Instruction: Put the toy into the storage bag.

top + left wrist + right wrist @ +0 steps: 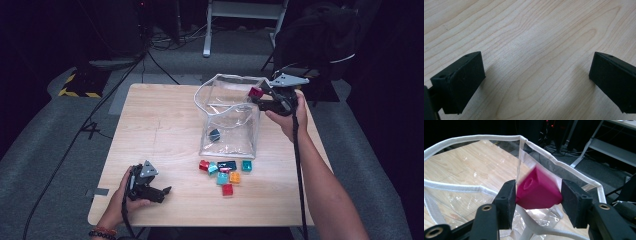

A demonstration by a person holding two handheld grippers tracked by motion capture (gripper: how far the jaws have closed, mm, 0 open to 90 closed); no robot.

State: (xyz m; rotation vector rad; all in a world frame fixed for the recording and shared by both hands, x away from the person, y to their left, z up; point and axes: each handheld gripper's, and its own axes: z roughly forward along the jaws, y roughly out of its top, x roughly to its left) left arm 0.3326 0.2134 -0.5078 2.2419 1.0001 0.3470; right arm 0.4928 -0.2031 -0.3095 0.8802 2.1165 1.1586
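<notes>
i worked at a pale wooden table (150, 130) on grey carpet (45, 150). the room beyond lay dark. a white metal frame (245, 15) stood behind, cables (165, 42) trailing nearby, with yellow-black hazard tape (75, 90) on the floor.

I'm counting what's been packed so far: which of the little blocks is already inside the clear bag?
The dark teal block, lying alone on the bag's floor. The magenta one is held at the rim; the rest sit on the table.
</notes>
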